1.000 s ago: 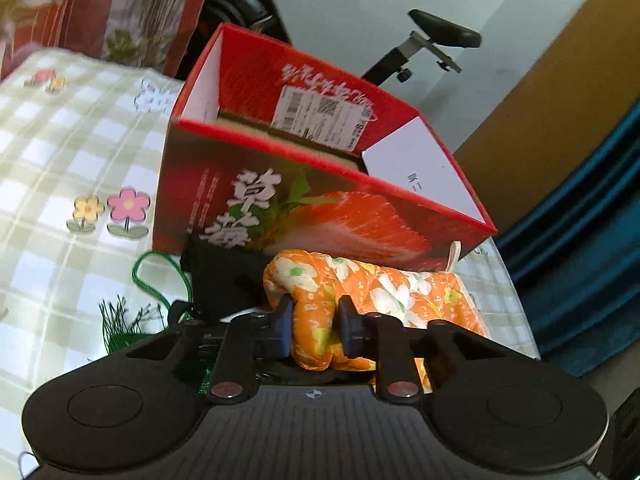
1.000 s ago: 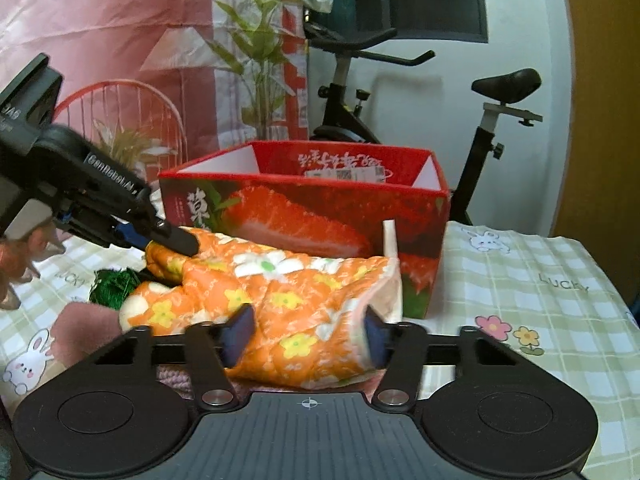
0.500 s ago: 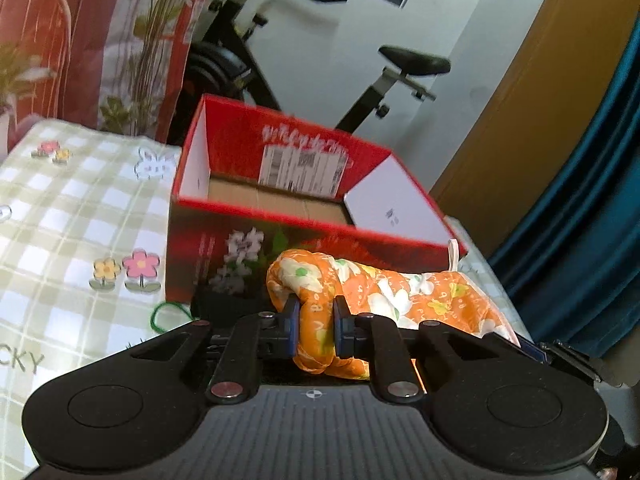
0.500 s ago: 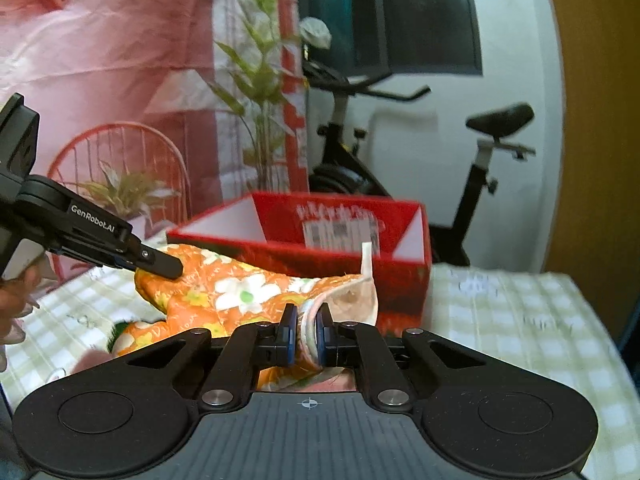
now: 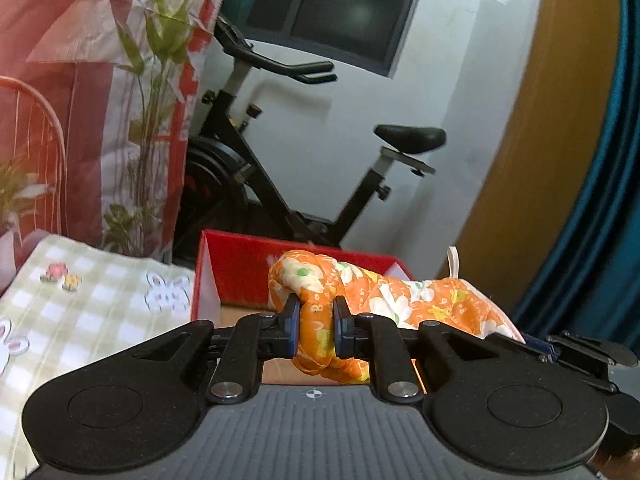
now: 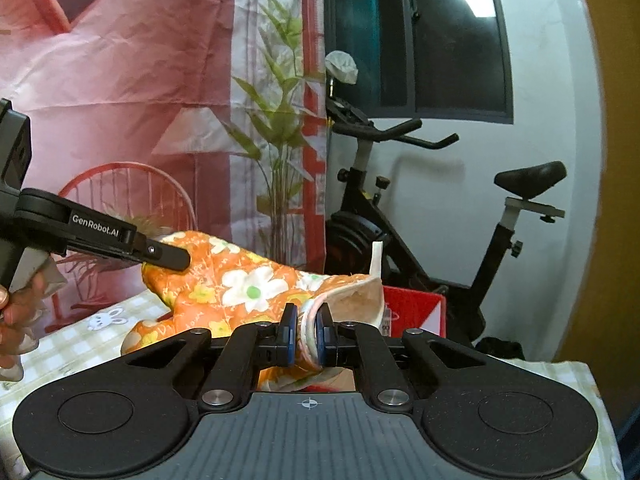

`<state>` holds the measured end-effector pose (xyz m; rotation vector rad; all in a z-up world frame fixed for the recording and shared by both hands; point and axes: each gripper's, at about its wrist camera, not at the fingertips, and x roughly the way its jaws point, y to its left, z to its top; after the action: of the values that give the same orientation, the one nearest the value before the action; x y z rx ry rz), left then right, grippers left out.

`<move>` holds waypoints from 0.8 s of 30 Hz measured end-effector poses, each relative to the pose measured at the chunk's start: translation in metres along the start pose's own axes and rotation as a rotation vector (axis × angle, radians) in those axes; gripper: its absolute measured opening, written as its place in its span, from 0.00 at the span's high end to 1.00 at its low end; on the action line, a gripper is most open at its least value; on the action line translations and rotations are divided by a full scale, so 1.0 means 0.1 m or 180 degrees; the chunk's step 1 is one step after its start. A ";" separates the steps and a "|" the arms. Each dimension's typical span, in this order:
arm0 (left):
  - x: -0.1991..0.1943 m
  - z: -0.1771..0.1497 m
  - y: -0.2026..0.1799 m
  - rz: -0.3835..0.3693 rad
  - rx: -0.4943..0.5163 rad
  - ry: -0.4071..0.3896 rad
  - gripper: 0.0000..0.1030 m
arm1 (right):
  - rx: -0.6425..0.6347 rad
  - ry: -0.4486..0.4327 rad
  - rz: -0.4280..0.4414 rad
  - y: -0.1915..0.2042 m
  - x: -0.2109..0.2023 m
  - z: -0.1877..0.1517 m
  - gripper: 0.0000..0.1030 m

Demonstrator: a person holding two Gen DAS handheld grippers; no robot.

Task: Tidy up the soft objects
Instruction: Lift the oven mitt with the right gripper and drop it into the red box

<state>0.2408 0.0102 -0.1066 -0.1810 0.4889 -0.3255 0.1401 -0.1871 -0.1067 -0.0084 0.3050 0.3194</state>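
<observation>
An orange oven mitt with white flowers (image 5: pixel 384 292) hangs in the air between both grippers, above the open red box (image 5: pixel 236 268). My left gripper (image 5: pixel 316 324) is shut on the mitt's fingertip end. My right gripper (image 6: pixel 306 334) is shut on the mitt's cuff edge (image 6: pixel 352 300), by its white hanging loop (image 6: pixel 376 256). The left gripper's fingers (image 6: pixel 164 254) show in the right wrist view, pinching the mitt's far end. The red box (image 6: pixel 412 308) sits just behind the mitt there. The box floor is mostly hidden by the mitt.
The table has a green-and-white checked cloth (image 5: pixel 92 300) with bunny and flower prints. A black exercise bike (image 5: pixel 280 184) stands behind the table by the white wall. A red patterned curtain (image 6: pixel 120 100) hangs at the left, a teal curtain (image 5: pixel 600 220) at the right.
My right gripper has closed on the mitt's cuff. Both grippers have lifted the mitt from the table in front of the box to above the box's rim.
</observation>
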 end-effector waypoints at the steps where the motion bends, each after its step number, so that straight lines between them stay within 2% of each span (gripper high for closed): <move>1: 0.09 0.05 0.01 0.0040 0.0019 -0.0014 0.83 | 0.0003 0.0035 0.0000 -0.04 0.11 0.03 0.91; 5: 0.39 0.20 0.03 0.0151 0.0083 -0.0016 0.83 | 0.0079 0.0195 -0.0041 -0.22 0.57 0.08 0.91; 13: 0.90 0.31 0.07 0.0218 0.0156 0.0149 0.83 | 0.0292 0.0611 -0.0174 -0.47 1.27 -0.12 0.91; 23: 1.31 0.16 0.16 0.0298 0.0273 0.0547 0.81 | 0.0476 0.1109 -0.0277 -0.49 1.66 -0.38 0.91; 24: 1.33 0.15 0.17 0.0302 0.0285 0.0562 0.78 | 0.0483 0.1140 -0.0282 -0.48 1.68 -0.39 0.91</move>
<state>0.3629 -0.0189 -0.1548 -0.0418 0.6540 -0.2712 0.2954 -0.1837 -0.1953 0.0707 0.6816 0.2047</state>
